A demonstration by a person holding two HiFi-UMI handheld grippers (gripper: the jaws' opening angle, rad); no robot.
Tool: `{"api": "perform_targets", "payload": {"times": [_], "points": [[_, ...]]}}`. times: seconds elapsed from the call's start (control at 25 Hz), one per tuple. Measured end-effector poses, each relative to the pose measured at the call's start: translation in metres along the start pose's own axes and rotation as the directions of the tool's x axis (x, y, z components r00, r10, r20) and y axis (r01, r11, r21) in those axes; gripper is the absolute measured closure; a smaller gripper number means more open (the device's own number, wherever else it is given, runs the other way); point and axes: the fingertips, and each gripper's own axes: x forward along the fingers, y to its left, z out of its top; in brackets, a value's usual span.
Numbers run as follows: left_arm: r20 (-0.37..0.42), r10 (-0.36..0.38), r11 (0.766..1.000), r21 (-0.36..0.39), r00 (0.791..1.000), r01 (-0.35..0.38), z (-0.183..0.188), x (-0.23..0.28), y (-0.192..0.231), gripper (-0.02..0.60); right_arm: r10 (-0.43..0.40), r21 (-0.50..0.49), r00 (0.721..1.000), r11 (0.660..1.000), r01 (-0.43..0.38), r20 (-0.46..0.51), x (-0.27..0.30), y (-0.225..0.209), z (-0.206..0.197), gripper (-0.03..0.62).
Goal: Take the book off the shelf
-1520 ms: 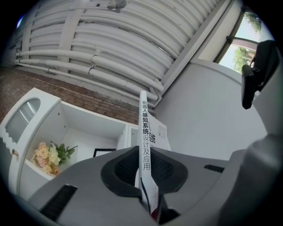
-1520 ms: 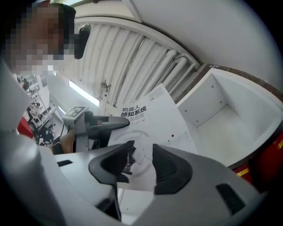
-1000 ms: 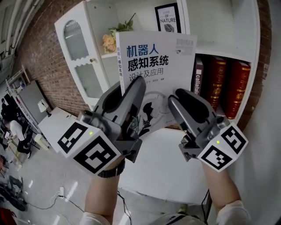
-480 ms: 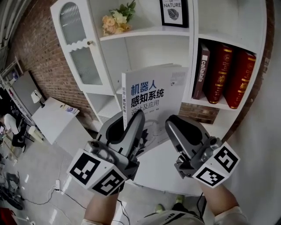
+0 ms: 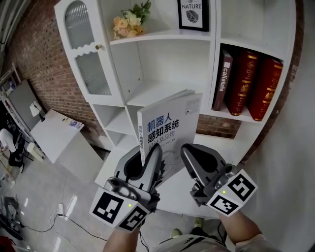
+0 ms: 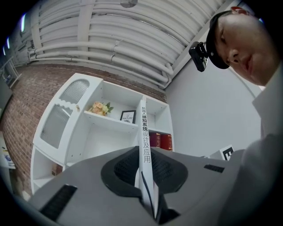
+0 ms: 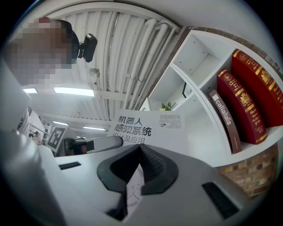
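Observation:
The white book with blue Chinese title [image 5: 167, 128] is out of the shelf, held upright and a little tilted in front of it. My left gripper [image 5: 156, 150] is shut on the lower spine edge; in the left gripper view the spine [image 6: 144, 141] runs straight up between the jaws of the left gripper [image 6: 143, 152]. My right gripper [image 5: 184, 150] is shut on the book's lower right side. In the right gripper view the right gripper [image 7: 139, 152] pinches a thin edge of the book [image 7: 146, 128], whose cover rises behind.
The white shelf unit [image 5: 162, 37] stands behind, with two red books [image 5: 251, 83] and a maroon book [image 5: 222, 78] in its right bay. A framed print [image 5: 193, 12] and flowers [image 5: 129, 22] sit on top. A glazed cabinet door [image 5: 86, 54] is at left.
Both grippers and the book have moved down and back from the shelf. The right gripper's jaws have closed onto the book.

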Motion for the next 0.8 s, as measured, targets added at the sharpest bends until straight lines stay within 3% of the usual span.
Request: {"api": "perform_targets", "payload": {"times": [0.8], "points": [[0.004, 0.018, 0.999, -0.038, 1.0, -0.018, -0.012, 0.004, 0.01, 0.529, 0.001, -0.04, 1.0, 0.999, -0.001, -0.017, 0.011, 0.002, -0.004, 0.577]]}}
